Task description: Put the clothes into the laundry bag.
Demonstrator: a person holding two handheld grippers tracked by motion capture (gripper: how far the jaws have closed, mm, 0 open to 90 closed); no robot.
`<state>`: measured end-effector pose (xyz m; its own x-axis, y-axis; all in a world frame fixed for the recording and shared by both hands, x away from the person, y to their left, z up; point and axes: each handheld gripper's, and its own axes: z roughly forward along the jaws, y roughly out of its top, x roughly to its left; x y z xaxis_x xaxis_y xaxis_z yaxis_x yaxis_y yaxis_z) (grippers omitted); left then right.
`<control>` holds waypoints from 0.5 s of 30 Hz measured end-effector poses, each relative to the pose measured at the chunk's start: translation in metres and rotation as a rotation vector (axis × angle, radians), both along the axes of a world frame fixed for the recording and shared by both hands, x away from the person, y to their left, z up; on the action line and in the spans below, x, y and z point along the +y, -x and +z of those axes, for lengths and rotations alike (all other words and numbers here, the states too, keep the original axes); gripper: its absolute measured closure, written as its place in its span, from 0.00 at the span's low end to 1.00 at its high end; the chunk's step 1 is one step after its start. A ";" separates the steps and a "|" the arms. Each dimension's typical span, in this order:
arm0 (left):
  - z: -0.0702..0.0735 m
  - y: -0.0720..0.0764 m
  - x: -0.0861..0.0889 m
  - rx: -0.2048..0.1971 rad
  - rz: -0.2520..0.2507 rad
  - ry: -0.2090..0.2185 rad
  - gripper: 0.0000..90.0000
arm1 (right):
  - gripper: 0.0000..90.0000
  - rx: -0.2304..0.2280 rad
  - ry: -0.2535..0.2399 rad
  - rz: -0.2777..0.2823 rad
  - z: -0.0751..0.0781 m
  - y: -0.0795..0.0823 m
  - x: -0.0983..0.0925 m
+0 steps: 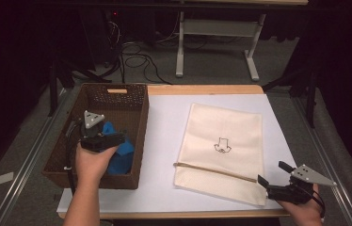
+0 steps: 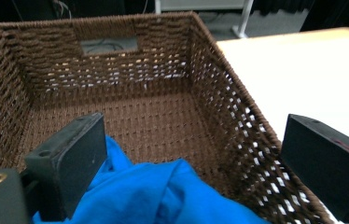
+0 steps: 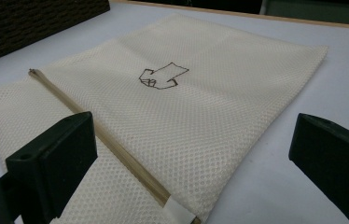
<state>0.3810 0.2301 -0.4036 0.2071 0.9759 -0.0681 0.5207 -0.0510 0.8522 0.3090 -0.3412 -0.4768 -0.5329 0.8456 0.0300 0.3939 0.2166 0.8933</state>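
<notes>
Nearest, at 5 o'clock, the right gripper (image 1: 277, 181) waits with jaws apart beside a cream mesh bag (image 1: 221, 150). At 9 o'clock, the left gripper (image 2: 196, 158), jaws apart, hangs over a blue cloth (image 2: 163, 196) in the woven basket (image 2: 219, 88). The cloth looks light and limp; pinch a raised fold.

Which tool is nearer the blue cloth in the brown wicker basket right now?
Left. The left tool is inside the brown wicker basket, jaws open right over the blue cloth. The right tool is across the table at the cream mesh bag's near corner.
</notes>
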 end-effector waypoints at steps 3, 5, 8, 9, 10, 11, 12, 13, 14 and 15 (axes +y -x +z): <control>-0.002 -0.008 0.002 0.050 -0.006 -0.003 0.06 | 0.02 0.000 0.003 0.000 0.000 0.000 0.000; -0.005 -0.015 0.005 0.106 -0.012 -0.010 0.04 | 0.02 -0.003 0.004 0.001 0.000 0.001 0.000; -0.010 -0.025 0.011 0.203 -0.022 -0.012 0.01 | 0.02 -0.004 0.004 0.004 0.001 0.002 0.000; -0.012 -0.028 0.013 0.232 -0.019 -0.009 0.01 | 0.02 -0.004 0.004 0.004 0.001 0.002 0.000; -0.014 -0.030 0.015 0.253 -0.011 -0.014 0.01 | 0.02 -0.004 0.003 0.003 0.001 0.001 0.000; -0.015 -0.031 0.017 0.270 -0.002 -0.028 0.01 | 0.02 -0.006 0.005 0.005 0.001 0.001 0.000; -0.020 -0.034 0.022 0.311 0.015 -0.033 0.01 | 0.02 -0.004 0.004 0.005 0.001 0.002 0.000; -0.020 -0.034 0.022 0.311 0.015 -0.033 0.00 | 0.02 -0.004 0.004 0.005 0.001 0.002 0.000; -0.024 -0.036 0.025 0.345 0.012 -0.020 0.00 | 0.02 -0.005 0.004 0.006 0.001 0.002 0.001; -0.027 -0.037 0.027 0.376 0.010 -0.010 0.00 | 0.02 -0.004 0.004 0.005 0.001 0.002 0.001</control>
<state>0.4184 0.2574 -0.4306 0.1604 0.9787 -0.1281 0.7978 -0.0521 0.6007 0.3072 -0.3405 -0.4756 -0.5375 0.8429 0.0242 0.3890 0.2223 0.8940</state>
